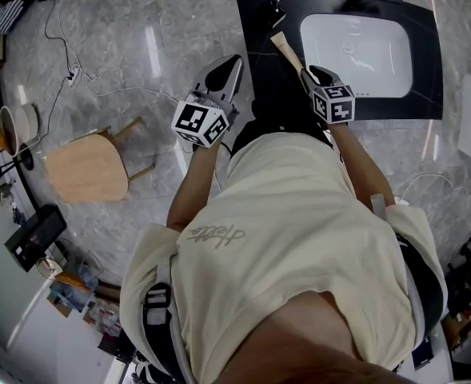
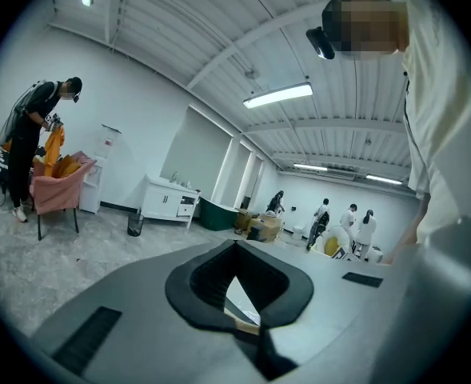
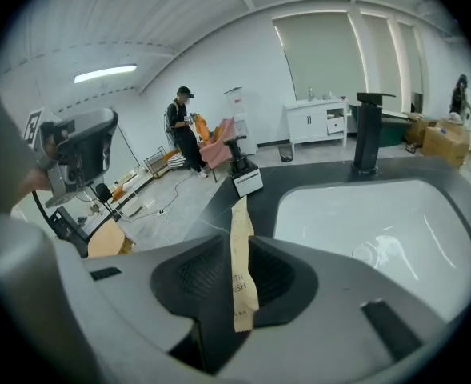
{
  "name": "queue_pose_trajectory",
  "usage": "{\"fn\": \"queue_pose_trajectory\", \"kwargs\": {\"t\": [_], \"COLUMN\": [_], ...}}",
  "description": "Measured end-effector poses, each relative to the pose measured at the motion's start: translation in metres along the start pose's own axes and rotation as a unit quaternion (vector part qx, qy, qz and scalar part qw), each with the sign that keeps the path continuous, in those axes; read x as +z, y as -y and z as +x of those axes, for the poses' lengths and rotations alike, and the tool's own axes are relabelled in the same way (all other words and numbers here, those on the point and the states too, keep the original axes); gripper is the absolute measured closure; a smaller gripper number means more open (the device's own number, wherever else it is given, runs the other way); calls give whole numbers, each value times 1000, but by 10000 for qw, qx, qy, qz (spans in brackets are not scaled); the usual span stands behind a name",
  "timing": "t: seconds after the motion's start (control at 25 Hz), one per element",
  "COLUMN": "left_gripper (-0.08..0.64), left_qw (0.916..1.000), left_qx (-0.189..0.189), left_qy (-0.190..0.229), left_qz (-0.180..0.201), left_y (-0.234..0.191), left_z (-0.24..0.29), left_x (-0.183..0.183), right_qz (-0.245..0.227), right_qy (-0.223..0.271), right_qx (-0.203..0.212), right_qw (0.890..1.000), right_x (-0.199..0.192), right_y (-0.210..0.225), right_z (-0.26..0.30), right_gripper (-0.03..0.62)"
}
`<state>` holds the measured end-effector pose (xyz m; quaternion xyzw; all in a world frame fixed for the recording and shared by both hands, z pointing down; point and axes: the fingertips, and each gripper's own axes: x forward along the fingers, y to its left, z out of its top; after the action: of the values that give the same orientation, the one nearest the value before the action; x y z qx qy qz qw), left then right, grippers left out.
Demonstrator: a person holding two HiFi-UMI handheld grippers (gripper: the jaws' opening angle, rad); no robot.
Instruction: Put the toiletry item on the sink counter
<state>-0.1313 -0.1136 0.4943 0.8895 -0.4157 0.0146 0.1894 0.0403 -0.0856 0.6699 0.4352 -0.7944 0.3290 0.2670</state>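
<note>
A long, flat tan toiletry box (image 1: 286, 51) sticks out of my right gripper (image 1: 307, 72), which is shut on it. The box points over the black sink counter (image 1: 259, 34), left of the white basin (image 1: 355, 54). In the right gripper view the box (image 3: 240, 222) stands edge-up between the jaws of the gripper (image 3: 241, 286), above the counter (image 3: 299, 178), with the basin (image 3: 371, 222) to its right. My left gripper (image 1: 229, 69) hangs over the floor just left of the counter, shut and holding nothing; its own view (image 2: 247, 314) looks out across the room.
A black faucet (image 3: 369, 134) stands behind the basin. A small black stand with a white label (image 3: 245, 176) sits at the counter's far left corner. A wooden stool (image 1: 87, 166) and floor cables (image 1: 75, 74) lie to the left. People stand far off (image 2: 35, 134).
</note>
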Motion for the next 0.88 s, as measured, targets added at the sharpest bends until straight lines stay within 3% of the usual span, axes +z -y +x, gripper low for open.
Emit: {"fn": "queue_pose_trajectory", "kwargs": {"t": [0.08, 0.16, 0.24, 0.28, 0.56, 0.88], "left_gripper": [557, 557, 557, 557, 557, 557], "left_qw": [10000, 9998, 9997, 9996, 9991, 9983], "left_qx": [26, 69, 125, 155, 259, 127], "left_qy": [44, 86, 127, 143, 180, 329], "left_qz": [68, 136, 171, 173, 299, 461], "left_y": [6, 11, 15, 17, 27, 44], "left_z": [-4, -9, -13, -15, -16, -10], "left_x": [3, 7, 11, 12, 17, 34], "right_qz": [-14, -66, -162, -234, -612, -929], "right_qy": [131, 271, 414, 482, 1080, 1786], "right_qx": [58, 124, 175, 190, 471, 571], "right_qw": [9999, 9995, 9989, 9984, 9912, 9779], "right_x": [0, 2, 8, 12, 41, 86], "right_y": [-1, -4, -6, -7, -17, -29], "right_z": [-13, -24, -37, -44, -89, -135], "right_gripper": [493, 556, 559, 597, 597, 597]}}
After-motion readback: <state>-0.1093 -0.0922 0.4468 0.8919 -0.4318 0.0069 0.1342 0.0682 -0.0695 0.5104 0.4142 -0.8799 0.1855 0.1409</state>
